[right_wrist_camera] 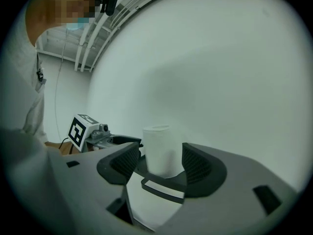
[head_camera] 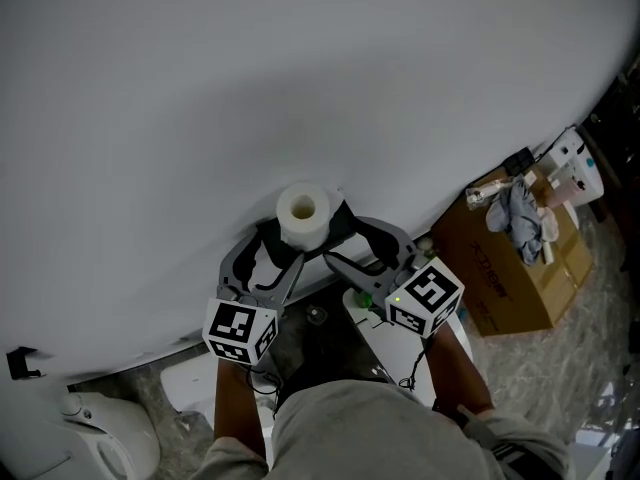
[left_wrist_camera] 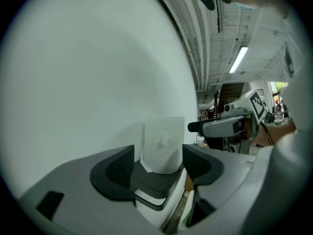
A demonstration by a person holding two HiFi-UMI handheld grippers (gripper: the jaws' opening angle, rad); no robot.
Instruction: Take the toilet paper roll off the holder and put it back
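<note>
At a white wall (head_camera: 300,68), the head view alone takes in a toilet (head_camera: 105,438) low and left of the toilet paper roll (head_camera: 302,215) and a cardboard box (head_camera: 520,268) well to its right. The left hand-held gripper (head_camera: 280,250) and right hand-held gripper (head_camera: 340,240) reach in about level from either side. Both have jaws spread wide, the roll between the pads but not clamped. The gripper views show the roll upright on its dark holder (left_wrist_camera: 156,182), each with the other gripper's marker cube off to one side.

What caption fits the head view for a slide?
Open grey left gripper and right gripper flank the upright white toilet paper roll beside a plain white wall.
</note>
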